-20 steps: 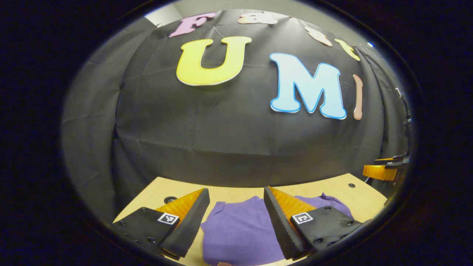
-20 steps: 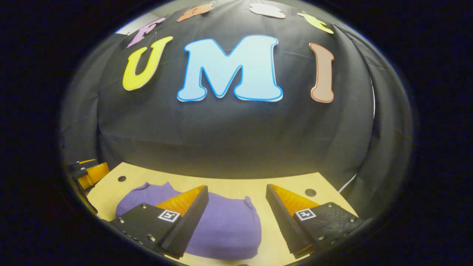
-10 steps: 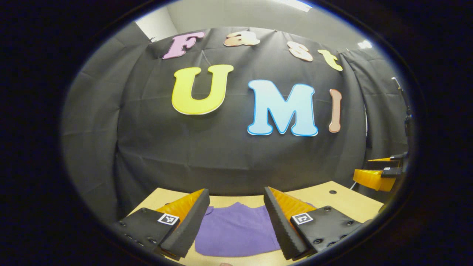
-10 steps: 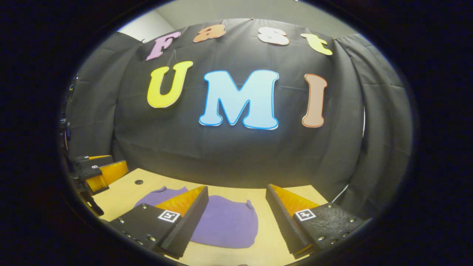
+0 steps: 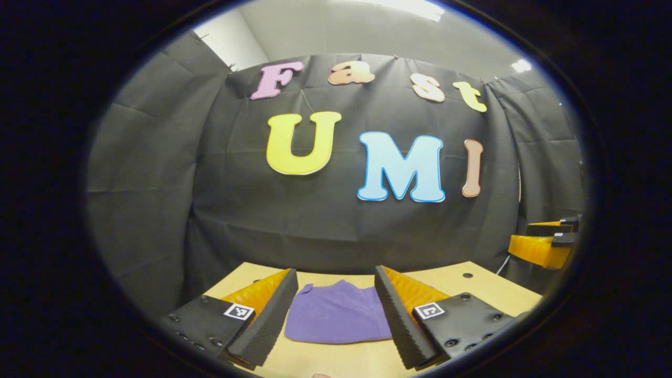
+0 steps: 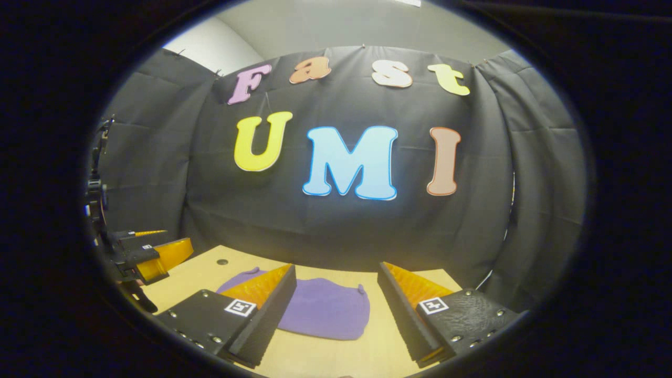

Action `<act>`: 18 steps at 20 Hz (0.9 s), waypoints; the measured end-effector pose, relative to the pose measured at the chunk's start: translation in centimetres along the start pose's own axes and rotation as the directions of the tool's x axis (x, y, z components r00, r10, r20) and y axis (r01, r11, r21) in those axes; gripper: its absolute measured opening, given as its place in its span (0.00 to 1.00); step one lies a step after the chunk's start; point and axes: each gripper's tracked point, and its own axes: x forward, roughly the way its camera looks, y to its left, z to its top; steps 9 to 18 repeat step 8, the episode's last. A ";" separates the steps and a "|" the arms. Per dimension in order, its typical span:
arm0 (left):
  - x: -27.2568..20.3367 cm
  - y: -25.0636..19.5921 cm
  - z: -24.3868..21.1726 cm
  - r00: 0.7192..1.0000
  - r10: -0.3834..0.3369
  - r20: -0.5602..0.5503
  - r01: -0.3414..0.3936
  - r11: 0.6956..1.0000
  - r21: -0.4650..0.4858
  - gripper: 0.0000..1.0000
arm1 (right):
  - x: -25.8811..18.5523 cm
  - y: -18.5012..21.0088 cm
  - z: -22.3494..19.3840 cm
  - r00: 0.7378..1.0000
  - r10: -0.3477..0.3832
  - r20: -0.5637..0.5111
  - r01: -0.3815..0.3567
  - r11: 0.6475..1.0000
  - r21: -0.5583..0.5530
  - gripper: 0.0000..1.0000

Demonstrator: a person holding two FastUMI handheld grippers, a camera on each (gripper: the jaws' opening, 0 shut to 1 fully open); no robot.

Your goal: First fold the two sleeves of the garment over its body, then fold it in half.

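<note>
Both hand-held grippers, left [image 5: 336, 310] and right [image 6: 336, 310], hung open and empty above the compactly folded purple garment [image 5: 338, 320] on the counter [image 5: 488, 289], so withdrawing straight clear seemed best.

My purple garment [image 5: 338, 313] lies flat on the light wooden desk [image 5: 472, 286] as a compact folded bundle, its sleeves tucked in over the body. In the left gripper view its near edge runs straight and its far edge bumps up slightly. In the right gripper view the garment [image 6: 325, 310] looks rounded, with a small nub of cloth at its far right corner.
</note>
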 end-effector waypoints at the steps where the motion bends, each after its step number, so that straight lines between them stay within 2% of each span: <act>1: -0.8 0.1 0.0 1.000 0.007 0.001 -0.007 1.000 0.000 0.92 | -0.6 0.1 0.2 1.000 0.002 0.009 -0.002 1.000 -0.004 0.96; 4: -2.6 0.3 -0.3 1.000 0.010 0.003 -0.010 1.000 -0.015 0.92 | -2.4 0.4 0.8 0.999 0.006 0.032 -0.006 1.000 -0.003 0.97; 8: -3.1 1.1 -0.9 1.000 -0.008 -0.015 0.007 1.000 -0.020 0.92 | -3.6 0.2 0.9 0.999 -0.028 0.035 0.027 0.999 0.021 0.96; 18: -3.1 1.1 -0.9 1.000 -0.008 -0.015 0.007 1.000 -0.020 0.92 | -3.6 0.2 0.9 0.999 -0.028 0.035 0.027 0.999 0.021 0.96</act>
